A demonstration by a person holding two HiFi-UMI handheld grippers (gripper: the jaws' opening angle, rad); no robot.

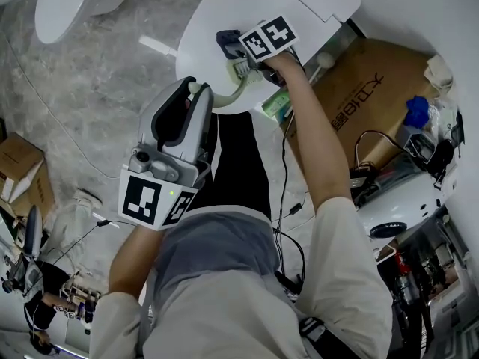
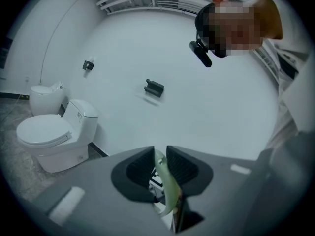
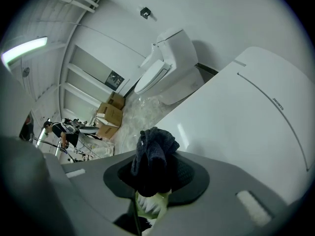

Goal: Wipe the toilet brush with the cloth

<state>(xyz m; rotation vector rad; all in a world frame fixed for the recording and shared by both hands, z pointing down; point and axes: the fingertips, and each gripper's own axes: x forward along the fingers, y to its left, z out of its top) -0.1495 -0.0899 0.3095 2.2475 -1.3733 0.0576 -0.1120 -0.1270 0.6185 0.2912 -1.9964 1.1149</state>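
— Where's the toilet brush?

— Up over the closed toilet lid. The left tongs are clamped on its pale green handle. The right tongs pinch the dark cloth against the white bristles.

— Will it handle easily?

— I'd guess so. It looks like light, stiff plastic, perhaps slick, so the handle is the place to hold it. The cloth is soft and bunches up, and the bristles should give under it.
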